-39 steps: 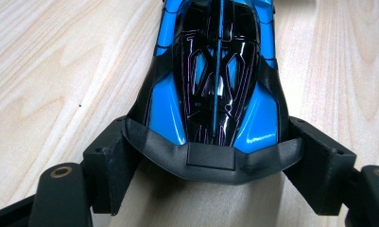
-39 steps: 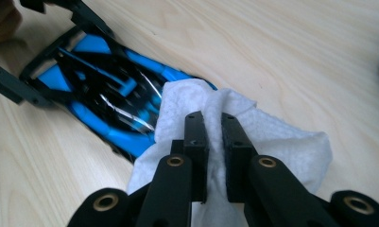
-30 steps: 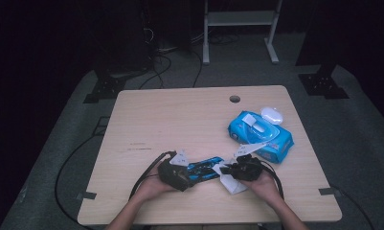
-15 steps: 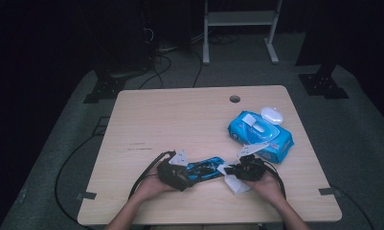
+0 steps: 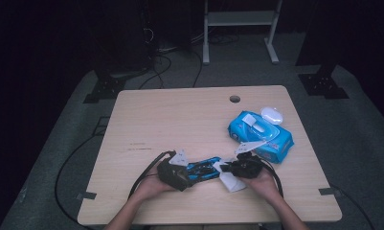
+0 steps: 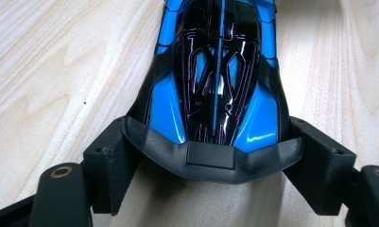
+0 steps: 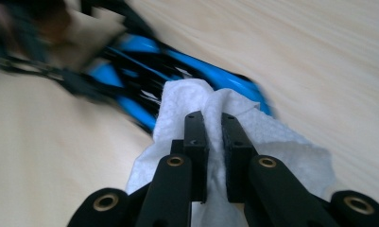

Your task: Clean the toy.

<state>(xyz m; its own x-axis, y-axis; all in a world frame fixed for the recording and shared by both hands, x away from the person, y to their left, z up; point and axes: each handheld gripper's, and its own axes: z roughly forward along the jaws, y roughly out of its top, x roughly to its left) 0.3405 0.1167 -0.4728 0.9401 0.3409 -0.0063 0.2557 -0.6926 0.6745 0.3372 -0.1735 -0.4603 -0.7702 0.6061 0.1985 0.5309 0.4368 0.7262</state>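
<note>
Wooden table (image 5: 180, 120), item 1: toy car (image 6: 218, 71), glossy, rigid, light.
We clamp it at 6 o'clock with left gripper (image 6: 211, 156); right gripper (image 7: 214, 137) pinches soft wipe (image 7: 272, 137).

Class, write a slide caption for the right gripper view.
Right gripper pinching a white wet wipe against a glossy blue-and-black toy car.

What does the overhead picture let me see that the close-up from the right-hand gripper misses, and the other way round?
High view alone: the blue wipes pack with its white lid, the round hole in the table, both forearms and the floor cables.
Right gripper view alone: the right gripper up close, its jaws pinched shut on the white wipe.
Both: the blue toy car, the wipe against it, and the left gripper holding the car.
</note>
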